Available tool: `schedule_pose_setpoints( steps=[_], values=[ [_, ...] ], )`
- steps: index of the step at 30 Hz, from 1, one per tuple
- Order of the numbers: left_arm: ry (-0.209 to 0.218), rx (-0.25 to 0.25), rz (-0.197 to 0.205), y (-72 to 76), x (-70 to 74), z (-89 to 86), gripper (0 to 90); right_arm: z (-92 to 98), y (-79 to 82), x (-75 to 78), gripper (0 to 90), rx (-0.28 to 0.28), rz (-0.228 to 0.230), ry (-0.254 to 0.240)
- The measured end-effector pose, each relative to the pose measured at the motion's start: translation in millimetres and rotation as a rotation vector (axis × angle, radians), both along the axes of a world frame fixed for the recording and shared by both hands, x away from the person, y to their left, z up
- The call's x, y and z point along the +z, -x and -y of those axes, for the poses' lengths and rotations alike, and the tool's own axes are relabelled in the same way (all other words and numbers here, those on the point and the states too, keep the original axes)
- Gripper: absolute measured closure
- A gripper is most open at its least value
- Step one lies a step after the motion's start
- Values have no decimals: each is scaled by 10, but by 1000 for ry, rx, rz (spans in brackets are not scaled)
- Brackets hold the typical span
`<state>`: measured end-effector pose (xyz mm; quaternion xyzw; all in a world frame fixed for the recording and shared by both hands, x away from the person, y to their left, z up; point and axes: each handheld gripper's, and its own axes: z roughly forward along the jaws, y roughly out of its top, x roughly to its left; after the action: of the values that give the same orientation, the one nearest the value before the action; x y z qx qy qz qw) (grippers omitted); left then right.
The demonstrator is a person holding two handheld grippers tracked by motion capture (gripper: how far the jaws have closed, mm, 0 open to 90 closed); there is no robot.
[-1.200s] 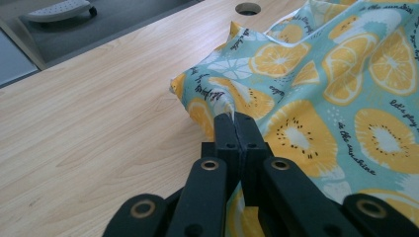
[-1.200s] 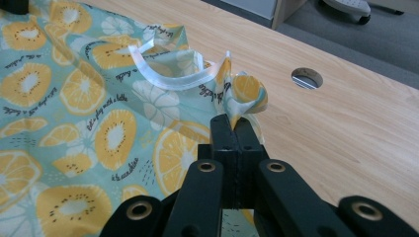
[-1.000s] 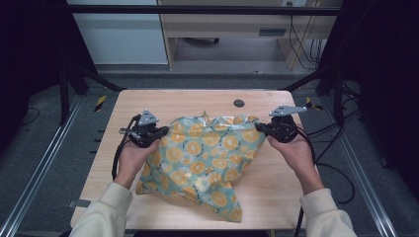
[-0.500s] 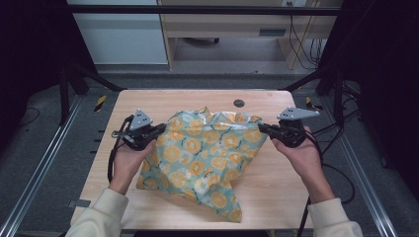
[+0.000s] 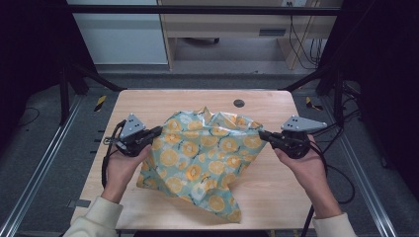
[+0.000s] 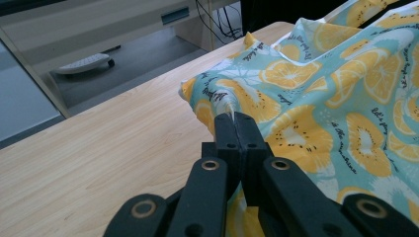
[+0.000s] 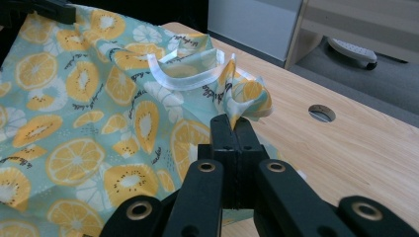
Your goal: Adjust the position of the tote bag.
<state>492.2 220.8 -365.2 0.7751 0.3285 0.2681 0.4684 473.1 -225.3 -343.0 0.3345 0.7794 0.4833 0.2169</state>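
Note:
A teal cloth (image 5: 205,158) printed with orange slices is stretched between my two grippers above the wooden table (image 5: 148,103). My left gripper (image 5: 159,131) is shut on the cloth's left edge; in the left gripper view the jaws (image 6: 235,118) pinch a fold of the cloth (image 6: 336,98). At the right, my right gripper (image 5: 261,135) is shut on the cloth's right edge, and in the right gripper view (image 7: 232,123) a bunched corner of the cloth (image 7: 99,113) with a white hem loop (image 7: 185,79) rises past the tips. The cloth's near corner trails on the table.
A small round hole (image 5: 239,103) sits in the tabletop behind the cloth, also seen as the hole (image 7: 321,113). Cables hang from both grippers. Metal frame rails (image 5: 44,163) flank the table. A wheeled cabinet base (image 6: 84,63) stands on the floor beyond.
Both grippers have moved apart and risen a little, pulling the cloth wider and lifting its upper part off the table. Both stay clamped on the cloth.

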Motion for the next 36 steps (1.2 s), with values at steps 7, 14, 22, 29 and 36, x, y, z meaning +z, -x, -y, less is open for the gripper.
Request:
schedule_pose_setpoints(
  steps=[7, 14, 22, 29, 36],
  values=[
    [23, -3, 16, 103, 3, -43, 900, -14, 128, -25, 900, 12, 12, -3],
    [52, -13, 30, 224, -4, -92, 900, -8, 239, -53, 900, 20, 20, -17],
    [75, -19, 37, 364, -51, -164, 900, -34, 391, -80, 900, 33, 30, -30],
    [88, -24, 39, 437, -71, -205, 900, -63, 484, -86, 900, 45, 34, -32],
    [99, -36, 38, 494, -84, -229, 900, -78, 585, -91, 900, 57, 40, -34]
  ],
)
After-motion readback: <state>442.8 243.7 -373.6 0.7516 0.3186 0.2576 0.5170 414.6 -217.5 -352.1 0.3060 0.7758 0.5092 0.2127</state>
